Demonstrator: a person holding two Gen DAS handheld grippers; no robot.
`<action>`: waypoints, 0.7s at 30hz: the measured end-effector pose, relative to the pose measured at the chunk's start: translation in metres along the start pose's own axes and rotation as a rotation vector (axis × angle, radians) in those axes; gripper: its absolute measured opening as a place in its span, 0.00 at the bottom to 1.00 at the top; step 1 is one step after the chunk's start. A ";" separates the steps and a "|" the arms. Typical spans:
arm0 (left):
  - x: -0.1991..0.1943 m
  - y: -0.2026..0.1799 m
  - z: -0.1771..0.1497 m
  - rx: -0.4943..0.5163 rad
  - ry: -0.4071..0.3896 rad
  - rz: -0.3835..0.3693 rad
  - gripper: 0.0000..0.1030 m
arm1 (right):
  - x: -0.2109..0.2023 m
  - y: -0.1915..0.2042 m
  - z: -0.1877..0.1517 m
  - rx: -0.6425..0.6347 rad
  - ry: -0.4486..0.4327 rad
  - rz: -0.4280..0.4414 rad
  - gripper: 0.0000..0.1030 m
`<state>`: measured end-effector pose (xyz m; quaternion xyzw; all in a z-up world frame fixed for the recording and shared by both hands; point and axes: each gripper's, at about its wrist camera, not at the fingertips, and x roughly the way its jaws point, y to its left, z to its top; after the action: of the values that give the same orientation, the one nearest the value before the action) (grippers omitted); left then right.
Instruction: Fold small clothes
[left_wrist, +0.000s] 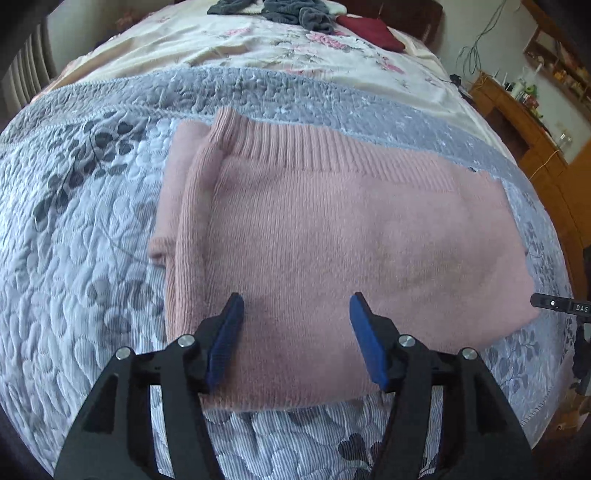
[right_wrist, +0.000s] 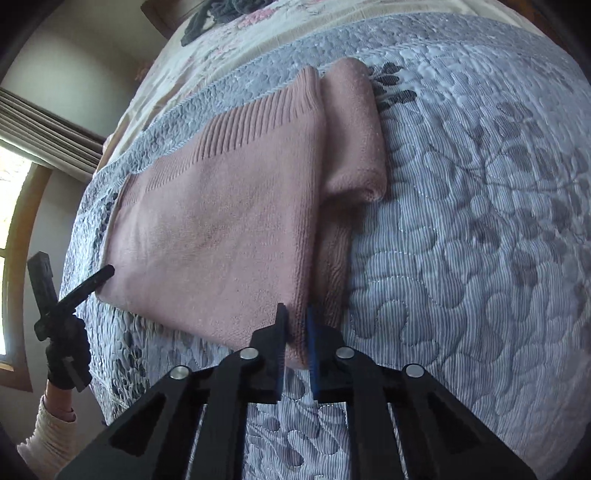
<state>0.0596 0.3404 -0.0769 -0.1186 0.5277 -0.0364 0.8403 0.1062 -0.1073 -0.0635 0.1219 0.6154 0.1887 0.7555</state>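
One pink knitted sweater (left_wrist: 332, 236) lies folded on a bed, spread over a grey-blue quilt (left_wrist: 74, 258) stitched with leaf shapes; it fills the centre of the left wrist view. Its ribbed hem runs along the upper edge of the garment there, and one sleeve is folded in at the left side of the frame. In the right wrist view the same sweater (right_wrist: 221, 229) occupies the centre-left, with the folded sleeve lying along its right edge.

The left gripper (left_wrist: 297, 332) hovers over the near part of the sweater at the bottom of its frame, its two blue pads (left_wrist: 369, 343) set wide apart with nothing between them. The right gripper (right_wrist: 295, 343), at the bottom centre of its own frame, has its two fingers drawn narrow, pinching the near corner of the sweater between them.

At the lower left of the right wrist view, a black-gloved hand (right_wrist: 68, 354) with a cream sleeve holds the other tool, whose tip touches the sweater's left edge.

Beyond the quilt, a cream floral sheet (left_wrist: 258, 44) covers the upper part of the bed. A heap of dark grey clothes (left_wrist: 280, 11) and one dark red item (left_wrist: 369, 29) rest at the top of the left wrist frame. Wooden furniture (left_wrist: 524, 136) stands at the right edge.
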 end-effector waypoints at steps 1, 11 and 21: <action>0.003 0.002 -0.003 -0.008 0.003 0.007 0.57 | 0.001 0.000 -0.001 0.000 0.001 -0.020 0.09; 0.013 0.005 -0.009 0.011 0.021 0.035 0.57 | 0.012 -0.004 -0.002 0.005 0.024 -0.039 0.13; 0.004 -0.016 0.021 -0.007 -0.007 0.010 0.61 | -0.023 -0.025 0.043 0.065 -0.071 0.063 0.73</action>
<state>0.0813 0.3279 -0.0684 -0.1192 0.5253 -0.0301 0.8420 0.1476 -0.1374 -0.0446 0.1720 0.5897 0.1878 0.7665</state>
